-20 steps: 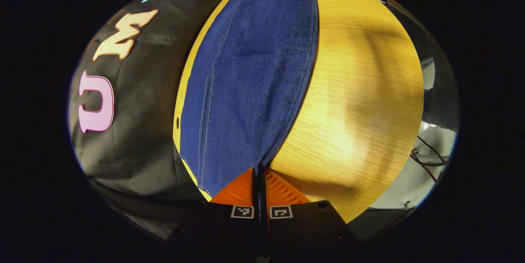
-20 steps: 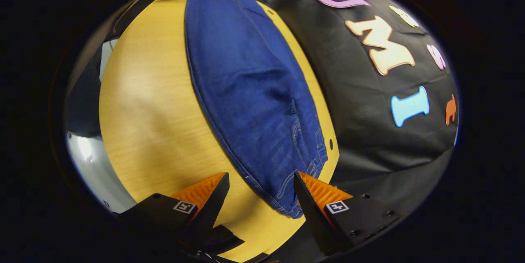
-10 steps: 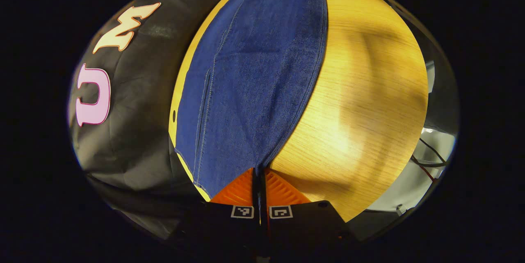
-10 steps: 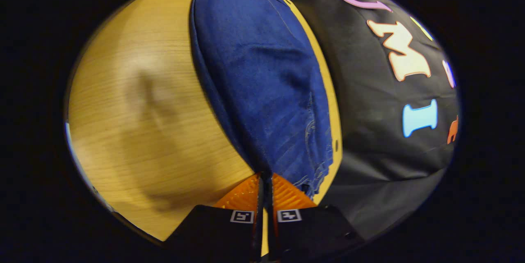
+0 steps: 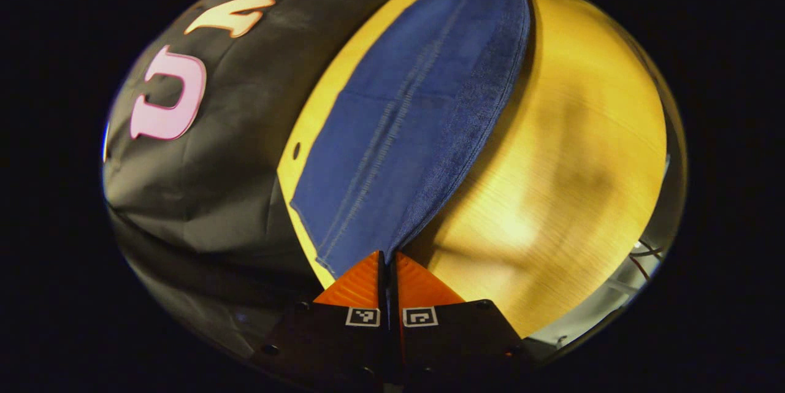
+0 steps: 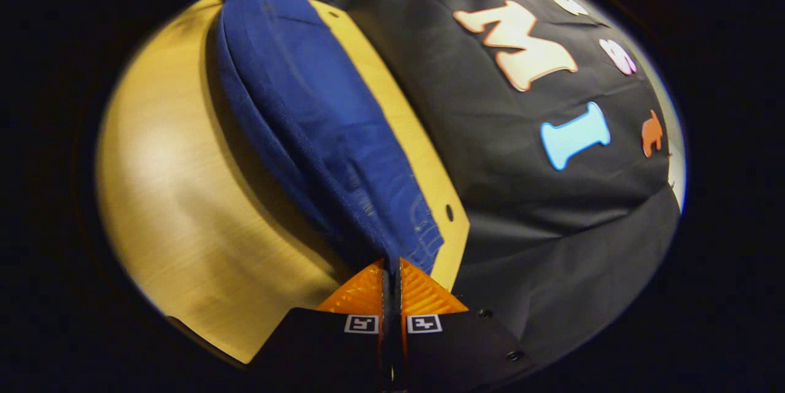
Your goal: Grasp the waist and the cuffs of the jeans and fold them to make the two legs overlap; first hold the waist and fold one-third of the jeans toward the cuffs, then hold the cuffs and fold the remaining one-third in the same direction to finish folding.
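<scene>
Left gripper (image 5: 387, 256) and right gripper (image 6: 390, 264) both pinched tight on jeans (image 5: 417, 129), near edge now lifted higher off table (image 5: 582, 135).

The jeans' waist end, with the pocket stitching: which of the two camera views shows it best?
The right gripper view: the jeans show pocket stitching just above that gripper, which is pinching the denim there. The left gripper view shows the jeans from the opposite end, with long leg seams and its gripper clamped on the cloth.

I see a light wood table (image 5: 576, 135) with a small round hole (image 5: 296, 150) near its far edge, black cloth wall (image 6: 527, 209) right behind it. Bottom right, possibly cables (image 5: 641, 255) past the table edge, too blurry.
</scene>
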Demonstrator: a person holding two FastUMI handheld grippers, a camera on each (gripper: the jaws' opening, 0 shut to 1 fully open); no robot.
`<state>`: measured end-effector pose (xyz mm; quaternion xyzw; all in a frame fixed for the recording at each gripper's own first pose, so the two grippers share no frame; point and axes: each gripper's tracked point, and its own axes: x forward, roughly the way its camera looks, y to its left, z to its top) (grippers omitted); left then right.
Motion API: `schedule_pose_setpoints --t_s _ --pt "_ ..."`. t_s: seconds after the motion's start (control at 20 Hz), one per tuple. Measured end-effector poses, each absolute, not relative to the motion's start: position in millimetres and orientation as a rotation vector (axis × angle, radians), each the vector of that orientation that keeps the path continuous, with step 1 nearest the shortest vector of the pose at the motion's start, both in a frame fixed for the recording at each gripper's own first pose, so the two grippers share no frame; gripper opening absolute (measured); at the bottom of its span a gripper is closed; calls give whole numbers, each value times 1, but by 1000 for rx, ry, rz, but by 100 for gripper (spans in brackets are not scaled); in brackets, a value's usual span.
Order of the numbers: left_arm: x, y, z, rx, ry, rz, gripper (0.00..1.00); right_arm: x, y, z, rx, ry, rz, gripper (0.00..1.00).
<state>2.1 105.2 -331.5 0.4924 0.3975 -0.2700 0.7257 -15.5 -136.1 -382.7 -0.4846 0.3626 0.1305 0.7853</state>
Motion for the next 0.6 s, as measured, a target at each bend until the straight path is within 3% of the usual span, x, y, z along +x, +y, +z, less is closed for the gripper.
schedule_pose_setpoints --t_s 0.35,0.6 --pt "131 79 -295 960 792 -390 0 115 -136 -362 -815 612 -41 3" --pt "202 62 -328 804 826 -303 0 179 -132 -417 -752 612 -35 2"
